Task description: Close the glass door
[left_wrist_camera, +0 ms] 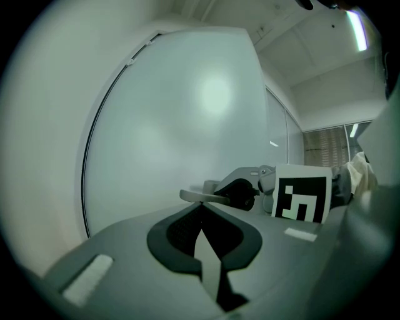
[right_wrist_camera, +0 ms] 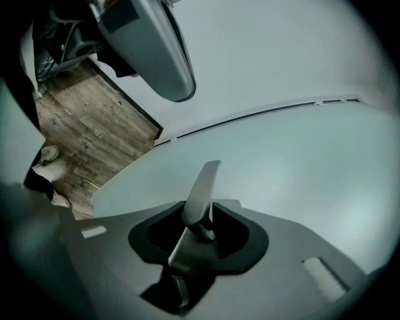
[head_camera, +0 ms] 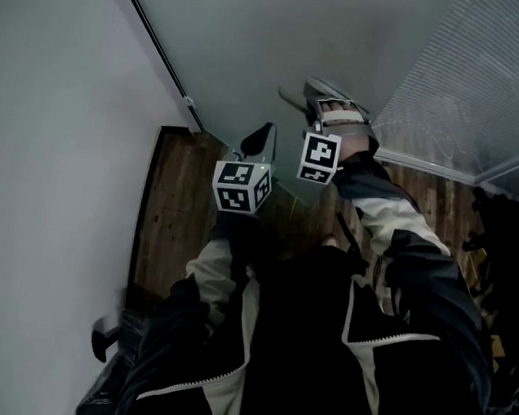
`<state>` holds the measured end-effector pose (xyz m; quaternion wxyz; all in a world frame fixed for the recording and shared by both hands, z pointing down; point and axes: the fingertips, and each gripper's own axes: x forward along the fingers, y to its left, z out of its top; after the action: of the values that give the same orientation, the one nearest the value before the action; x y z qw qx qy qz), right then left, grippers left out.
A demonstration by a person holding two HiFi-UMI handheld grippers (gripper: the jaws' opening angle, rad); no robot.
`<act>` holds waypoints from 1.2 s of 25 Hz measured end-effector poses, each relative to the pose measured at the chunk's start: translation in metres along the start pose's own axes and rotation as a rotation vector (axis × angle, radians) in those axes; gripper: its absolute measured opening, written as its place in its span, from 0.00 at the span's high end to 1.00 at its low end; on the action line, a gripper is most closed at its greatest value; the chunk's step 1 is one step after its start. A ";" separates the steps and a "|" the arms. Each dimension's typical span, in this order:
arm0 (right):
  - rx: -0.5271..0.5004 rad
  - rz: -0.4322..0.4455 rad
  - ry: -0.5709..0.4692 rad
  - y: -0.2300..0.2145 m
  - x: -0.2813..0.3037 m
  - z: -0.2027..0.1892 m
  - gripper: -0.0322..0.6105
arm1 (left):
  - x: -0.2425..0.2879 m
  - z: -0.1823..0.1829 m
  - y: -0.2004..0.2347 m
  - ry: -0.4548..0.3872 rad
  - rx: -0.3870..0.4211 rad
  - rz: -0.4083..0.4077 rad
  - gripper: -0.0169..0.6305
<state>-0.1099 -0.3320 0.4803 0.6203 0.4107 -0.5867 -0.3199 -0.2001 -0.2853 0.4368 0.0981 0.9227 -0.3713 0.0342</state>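
The frosted glass door (head_camera: 288,38) fills the space straight ahead, with a thin black edge line (head_camera: 157,41) running down its left side. It also fills the left gripper view (left_wrist_camera: 187,125) and the right gripper view (right_wrist_camera: 281,150). My right gripper (head_camera: 296,93) is held up against the pane, its jaws a little apart with nothing visible between them (right_wrist_camera: 206,181). Seen from the left, the right gripper (left_wrist_camera: 197,196) lies close to the glass. My left gripper (head_camera: 266,136) points at the pane just below and left of it, its jaws together as one blade (left_wrist_camera: 203,234).
A pale wall (head_camera: 49,178) stands at the left, with a strip of wood floor (head_camera: 180,211) between it and me. A window with blinds (head_camera: 479,78) is at the upper right. Dark clutter (head_camera: 514,259) lies at the right and a black object (head_camera: 104,342) at the lower left.
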 end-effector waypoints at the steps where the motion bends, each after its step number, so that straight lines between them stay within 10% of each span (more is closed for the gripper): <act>1: -0.006 0.002 0.003 -0.001 0.005 -0.006 0.74 | 0.004 0.001 -0.001 0.003 0.005 -0.002 0.97; 30: -0.203 0.010 -0.070 -0.091 0.203 -0.158 0.74 | 0.170 0.055 -0.015 -0.073 -0.010 0.245 0.97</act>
<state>0.0761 -0.5305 0.4982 0.6396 0.3313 -0.5745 -0.3887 -0.0673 -0.4017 0.4038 0.0840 0.8707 -0.4845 0.0104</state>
